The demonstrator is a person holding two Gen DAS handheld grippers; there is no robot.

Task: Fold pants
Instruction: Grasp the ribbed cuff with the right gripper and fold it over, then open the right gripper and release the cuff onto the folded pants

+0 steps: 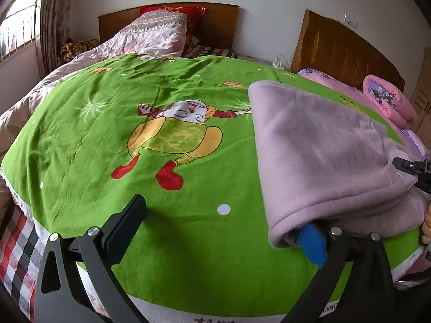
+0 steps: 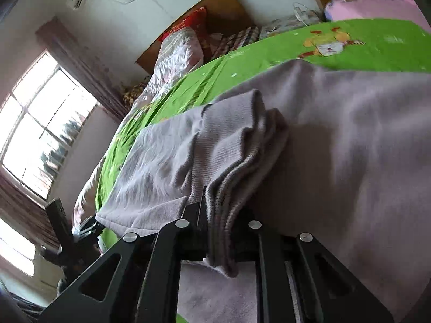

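Lilac fleece pants (image 1: 320, 150) lie folded over on the right side of a green cartoon blanket (image 1: 134, 123). My left gripper (image 1: 221, 228) is open; its left finger (image 1: 126, 223) rests on the blanket and its blue-padded right finger (image 1: 312, 245) is tucked under the pants' near fold. My right gripper (image 2: 221, 231) is shut on the ribbed cuffs (image 2: 242, 145) of the pants (image 2: 350, 140) and holds them over the folded cloth. The right gripper also shows at the right edge of the left wrist view (image 1: 414, 169).
The green blanket (image 2: 377, 43) covers a bed with a pink quilt (image 1: 150, 35) and wooden headboard (image 1: 167, 16) behind. A second bed with pink bedding (image 1: 388, 99) stands right. A window (image 2: 40, 134) is at left. A checked sheet (image 1: 18, 242) hangs at the near left edge.
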